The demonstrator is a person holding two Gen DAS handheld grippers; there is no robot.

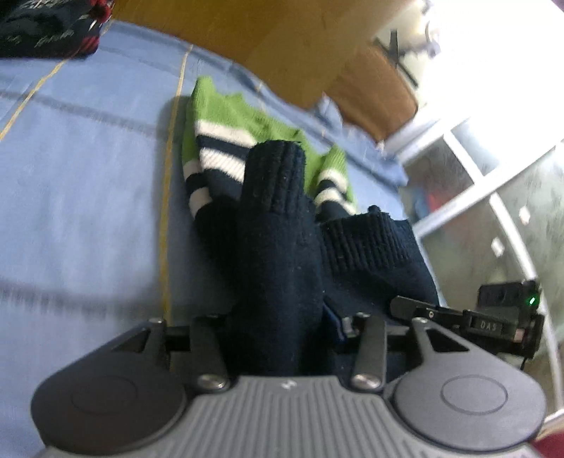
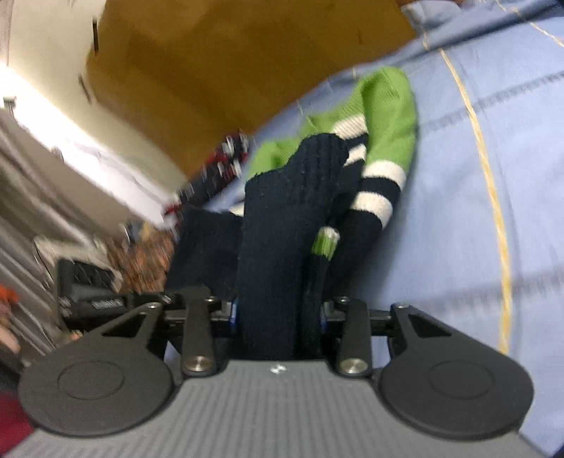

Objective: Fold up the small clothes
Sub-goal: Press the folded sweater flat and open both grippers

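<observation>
A small knit sweater (image 1: pixel 225 116), navy with white stripes and a green top, lies on a blue sheet (image 1: pixel 88 176). In the left wrist view my left gripper (image 1: pixel 278 317) is shut on a bunched navy fold of it, and a ribbed cuff stands up over the fingers and hides them. In the right wrist view my right gripper (image 2: pixel 278 310) is likewise shut on a thick navy fold of the same sweater (image 2: pixel 387 105), lifted off the sheet (image 2: pixel 458 211). The two grippers sit close side by side along the navy edge. The right tool's black housing (image 1: pixel 500 317) shows at the right.
A dark garment with red trim (image 1: pixel 46 31) lies on the sheet at the far left, also seen blurred as a patterned garment (image 2: pixel 225 158). A wooden board (image 1: pixel 282 45) rises behind the sheet's far edge. A bright glass door (image 1: pixel 493 176) stands off to the right.
</observation>
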